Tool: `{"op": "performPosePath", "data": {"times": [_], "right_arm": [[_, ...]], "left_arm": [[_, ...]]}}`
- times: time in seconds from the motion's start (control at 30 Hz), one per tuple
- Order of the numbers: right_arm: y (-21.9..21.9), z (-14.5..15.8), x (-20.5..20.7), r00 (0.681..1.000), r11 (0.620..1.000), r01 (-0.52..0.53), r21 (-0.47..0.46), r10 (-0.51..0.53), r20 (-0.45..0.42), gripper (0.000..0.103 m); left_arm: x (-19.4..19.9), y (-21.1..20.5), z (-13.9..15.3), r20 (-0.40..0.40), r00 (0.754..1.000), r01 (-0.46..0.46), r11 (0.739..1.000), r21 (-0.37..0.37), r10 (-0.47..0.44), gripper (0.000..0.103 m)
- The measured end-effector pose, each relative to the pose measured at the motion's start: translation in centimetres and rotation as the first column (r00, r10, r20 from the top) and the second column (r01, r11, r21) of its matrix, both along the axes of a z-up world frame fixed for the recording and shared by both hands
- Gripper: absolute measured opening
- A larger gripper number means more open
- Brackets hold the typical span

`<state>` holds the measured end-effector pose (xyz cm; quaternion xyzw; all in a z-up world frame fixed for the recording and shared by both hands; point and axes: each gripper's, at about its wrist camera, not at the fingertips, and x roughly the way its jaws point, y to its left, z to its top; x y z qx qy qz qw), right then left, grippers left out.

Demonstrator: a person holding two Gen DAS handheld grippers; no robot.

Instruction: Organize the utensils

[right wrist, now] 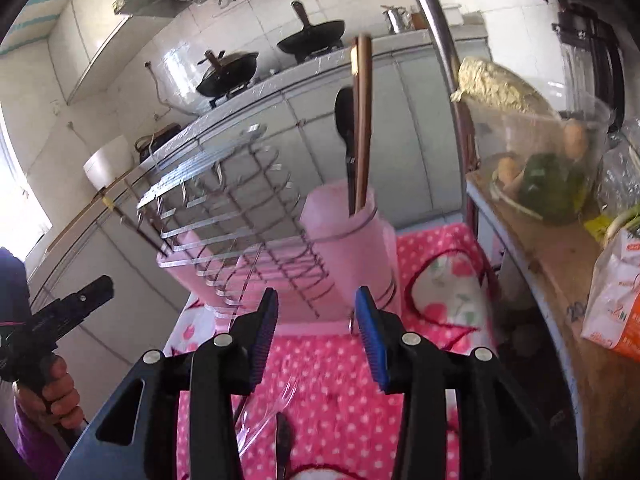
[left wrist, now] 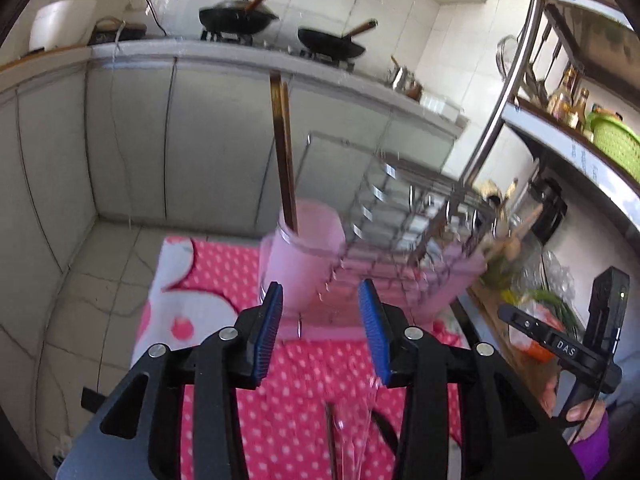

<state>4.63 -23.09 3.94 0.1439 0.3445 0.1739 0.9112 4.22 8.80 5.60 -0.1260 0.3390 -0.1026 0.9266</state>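
A pink utensil cup on the side of a wire dish rack holds brown chopsticks. In the right wrist view the cup holds the chopsticks and a black spoon. My left gripper is open and empty, just in front of the cup. My right gripper is open and empty, in front of the rack. A clear plastic fork and a dark utensil lie on the pink dotted cloth below it. A clear utensil lies below the left gripper.
The rack sits on a pink tray on the cloth. A metal shelf post and a wooden counter with bagged vegetables stand at right. Woks sit on the stove behind. The right gripper also shows in the left wrist view.
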Motion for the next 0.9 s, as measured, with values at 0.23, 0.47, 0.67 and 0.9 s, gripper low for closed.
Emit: {"op": "performPosePath", "data": {"times": [0.23,0.47,0.67,0.9], "right_arm": [[1.9,-4.0,-1.4,0.980,0.997,-0.079,0.008,0.079,-0.180,0.032],[3.8,-6.7,-1.2,0.940,0.984,-0.163,0.077,0.179,-0.290,0.010],[4.2,-8.7,-0.5,0.921,0.982,-0.168,0.085,0.188,-0.342,0.010],[4.3,-10.3,0.5,0.896,0.976,-0.166,0.139,0.209,-0.392,0.010]], "left_arm": [[-0.1,-2.7,-7.0,-0.278,0.954,0.118,0.993,0.014,-0.109,0.029],[2.6,-5.3,-11.4,-0.457,0.879,0.169,0.985,0.036,-0.134,0.021],[4.5,-6.9,-14.2,-0.538,0.837,0.181,0.979,0.098,-0.101,0.021],[5.0,-7.0,-15.0,-0.539,0.841,0.140,0.983,0.117,-0.055,0.006]]}}
